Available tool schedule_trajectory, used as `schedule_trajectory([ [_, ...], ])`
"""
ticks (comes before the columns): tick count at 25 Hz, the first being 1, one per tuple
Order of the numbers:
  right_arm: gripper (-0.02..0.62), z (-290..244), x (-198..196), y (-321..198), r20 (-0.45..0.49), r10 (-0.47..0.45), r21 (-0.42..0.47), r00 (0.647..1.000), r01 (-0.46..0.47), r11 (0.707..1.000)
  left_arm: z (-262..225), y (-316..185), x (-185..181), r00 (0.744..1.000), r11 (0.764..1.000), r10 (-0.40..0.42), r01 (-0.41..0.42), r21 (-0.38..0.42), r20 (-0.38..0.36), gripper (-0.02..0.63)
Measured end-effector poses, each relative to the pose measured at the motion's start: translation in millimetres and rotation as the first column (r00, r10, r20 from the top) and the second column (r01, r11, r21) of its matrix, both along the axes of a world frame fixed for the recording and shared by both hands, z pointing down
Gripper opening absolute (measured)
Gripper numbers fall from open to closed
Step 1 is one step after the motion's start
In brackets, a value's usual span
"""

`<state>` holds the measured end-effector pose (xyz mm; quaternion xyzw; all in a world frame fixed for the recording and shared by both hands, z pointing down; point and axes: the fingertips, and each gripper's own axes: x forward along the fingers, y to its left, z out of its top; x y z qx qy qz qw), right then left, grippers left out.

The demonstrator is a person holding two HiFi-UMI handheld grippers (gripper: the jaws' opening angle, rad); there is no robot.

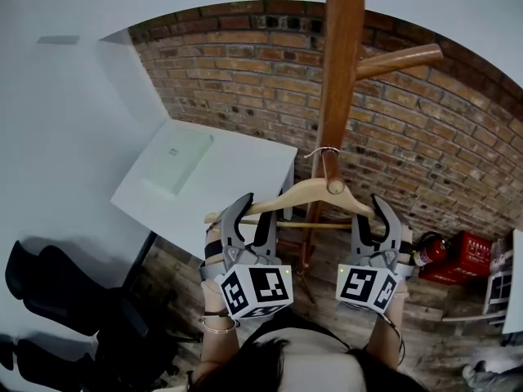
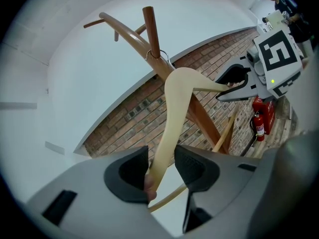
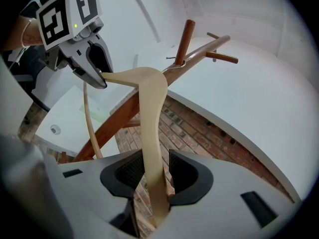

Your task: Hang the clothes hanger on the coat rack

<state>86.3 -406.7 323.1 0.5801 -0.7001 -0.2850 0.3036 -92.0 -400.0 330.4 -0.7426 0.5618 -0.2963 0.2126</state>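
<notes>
L hand-held gripper (image 1: 252,215): jaws spread, one end of clothes hanger (image 1: 306,193) between pads, gap showing. R hand-held gripper (image 1: 369,219): jaws spread round other end, not clamped. Hanger's hook (image 1: 324,152) sits on coat rack (image 1: 339,72), at post. Brick wall (image 1: 237,72) behind.

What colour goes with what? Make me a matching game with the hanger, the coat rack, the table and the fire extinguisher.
Things:
1. hanger
2. coat rack
3. table
4. fire extinguisher

Colours:
A. red
B. pale wood
C. white
D. dark reddish-brown wood

Right pairs: 1-B, 2-D, 3-C, 4-A.
</notes>
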Motion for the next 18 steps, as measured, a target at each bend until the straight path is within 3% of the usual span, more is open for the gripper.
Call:
schedule_trajectory([
  [18,0.164,2.1,3.8,20.7,0.004,-0.001,-0.005,1.000,0.001,1.000,1.4,17.5,0.6,1.000,1.000,0.009,-0.009,0.001,-0.015,0.164],
])
